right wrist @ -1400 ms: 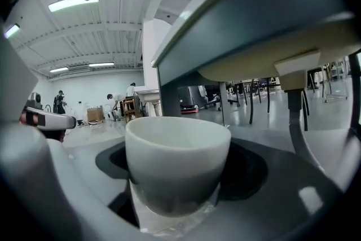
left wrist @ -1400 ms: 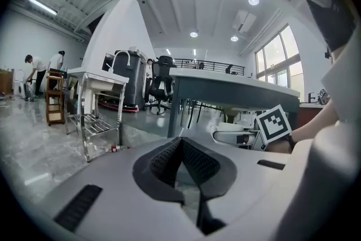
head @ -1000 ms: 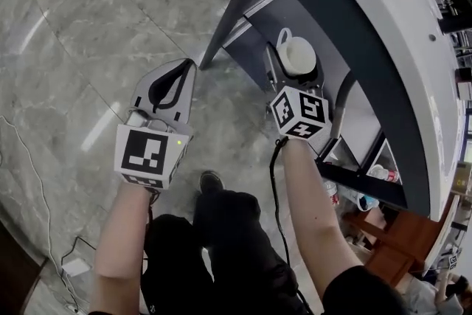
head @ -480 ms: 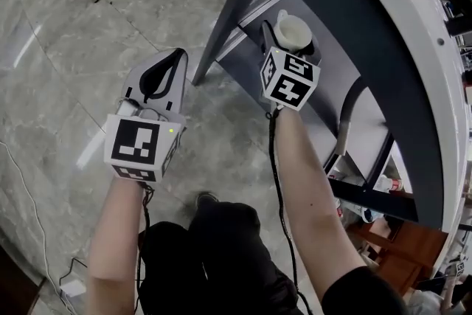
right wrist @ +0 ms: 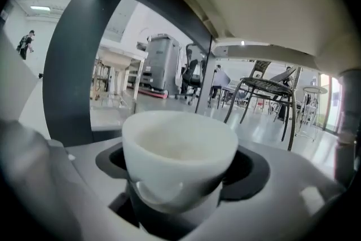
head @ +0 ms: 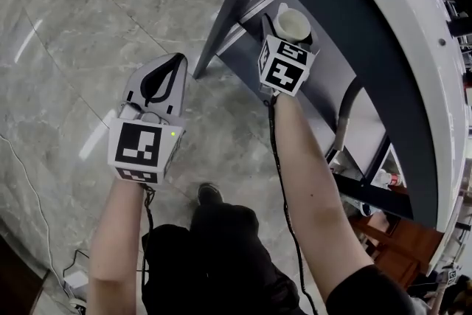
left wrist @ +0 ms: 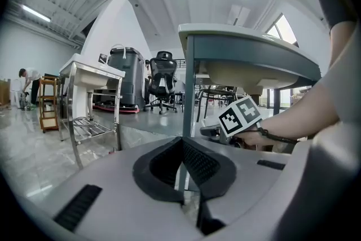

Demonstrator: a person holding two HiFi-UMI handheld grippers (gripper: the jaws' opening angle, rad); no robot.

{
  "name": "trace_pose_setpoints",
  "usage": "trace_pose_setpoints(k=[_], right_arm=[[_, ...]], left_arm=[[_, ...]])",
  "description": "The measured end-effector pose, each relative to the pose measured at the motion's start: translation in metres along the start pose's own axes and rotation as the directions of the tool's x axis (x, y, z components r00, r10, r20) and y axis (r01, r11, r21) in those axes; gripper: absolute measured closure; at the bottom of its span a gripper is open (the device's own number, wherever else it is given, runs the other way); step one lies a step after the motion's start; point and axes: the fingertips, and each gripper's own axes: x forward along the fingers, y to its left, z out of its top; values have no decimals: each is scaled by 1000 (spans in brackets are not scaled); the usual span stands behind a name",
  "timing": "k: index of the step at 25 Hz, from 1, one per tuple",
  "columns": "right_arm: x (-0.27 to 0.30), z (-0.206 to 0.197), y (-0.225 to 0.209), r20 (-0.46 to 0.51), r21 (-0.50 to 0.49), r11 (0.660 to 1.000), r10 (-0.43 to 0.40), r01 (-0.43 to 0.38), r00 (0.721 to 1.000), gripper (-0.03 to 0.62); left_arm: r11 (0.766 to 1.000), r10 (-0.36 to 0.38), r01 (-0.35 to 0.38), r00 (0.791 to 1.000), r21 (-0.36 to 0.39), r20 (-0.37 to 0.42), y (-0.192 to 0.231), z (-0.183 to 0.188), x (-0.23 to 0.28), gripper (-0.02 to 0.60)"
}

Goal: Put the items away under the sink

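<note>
cup (right wrist: 179, 158) in right hand-held gripper (right wrist: 179, 189) (upright)

Head view steeply downward, gripper views low, level — sharing the dark sink leg (head: 226, 20)

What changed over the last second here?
The right gripper carried the cup forward, further in under the sink. Nothing was taken or let go: it stays shut on the cup. The left gripper stays shut, empty, over the floor.
</note>
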Motion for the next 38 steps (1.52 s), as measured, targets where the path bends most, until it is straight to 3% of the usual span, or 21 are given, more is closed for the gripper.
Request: trace_pose_setpoints(k=[4,8,14,21,28,33,35,38], right_arm=[[3,-20,-3,-146,-6,999,36,-38,989,181],[-7,-30,-5,-211,22,997,72,-69,975,155],[-42,-38,-5,-208,55,995,94,-84,974,138],[-112,-34,18,-236,170,980,140,-101,962,140],[-210,12,52,-209,307,940,221,-151,952,142],[-277,61,68,-179,338,920,271,-199,946,154],[-301,80,74,-148,357,908,287,-219,946,191],[-335,99,81,-137,372,898,302,-234,943,296]], left_arm=[[1000,-6,5,999,-19,-51,-6,4,-10,572],[999,-7,4,996,-34,-90,-13,8,-19,572],[999,-3,-2,993,-45,-120,-16,14,-39,572],[997,12,-23,989,-71,-150,-20,40,-85,572],[994,11,-30,984,-105,-178,-30,91,-148,572],[989,-7,-20,984,-148,-180,-49,128,-189,572],[989,-16,-11,985,-151,-174,-56,143,-206,572],[986,-9,-18,987,-166,-163,-62,163,-229,572]])
